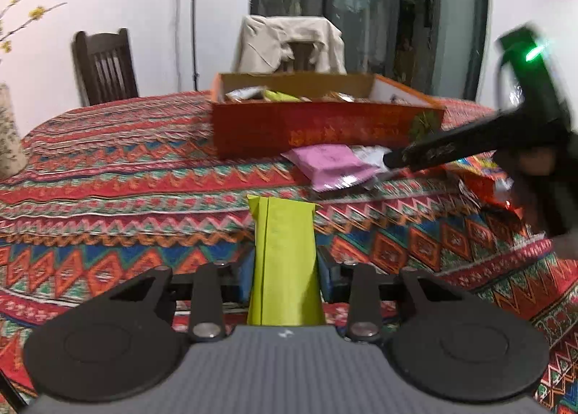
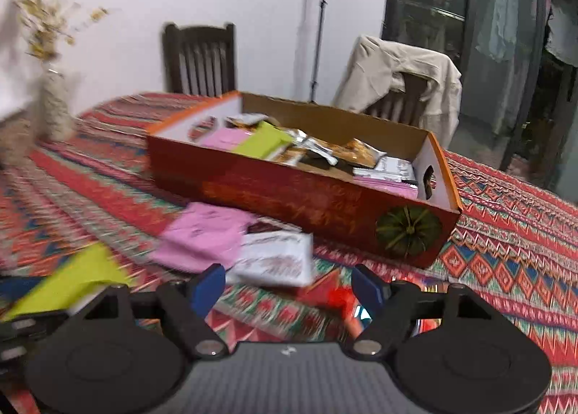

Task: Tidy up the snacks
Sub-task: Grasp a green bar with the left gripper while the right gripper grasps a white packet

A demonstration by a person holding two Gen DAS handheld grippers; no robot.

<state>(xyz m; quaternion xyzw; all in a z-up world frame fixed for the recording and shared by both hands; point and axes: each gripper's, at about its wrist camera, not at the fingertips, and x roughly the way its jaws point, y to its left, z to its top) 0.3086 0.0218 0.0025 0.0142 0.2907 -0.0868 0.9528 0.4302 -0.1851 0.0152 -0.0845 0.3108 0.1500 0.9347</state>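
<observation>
Between the blue pads of the left gripper (image 1: 285, 269) stands a lime-green snack packet (image 1: 285, 255), clamped on both sides, long axis pointing toward the orange box (image 1: 318, 125). Right gripper (image 2: 289, 285): jaws apart, nothing between them; white packet (image 2: 276, 258) and pink packet (image 2: 206, 233) lie just ahead of it on the tablecloth (image 2: 505, 233), beside the box's near wall. Box already holds several snacks

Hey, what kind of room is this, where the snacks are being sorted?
Probably a home dining room: a table under a patterned tablecloth, wooden chairs around it, and a flower vase on it.
</observation>
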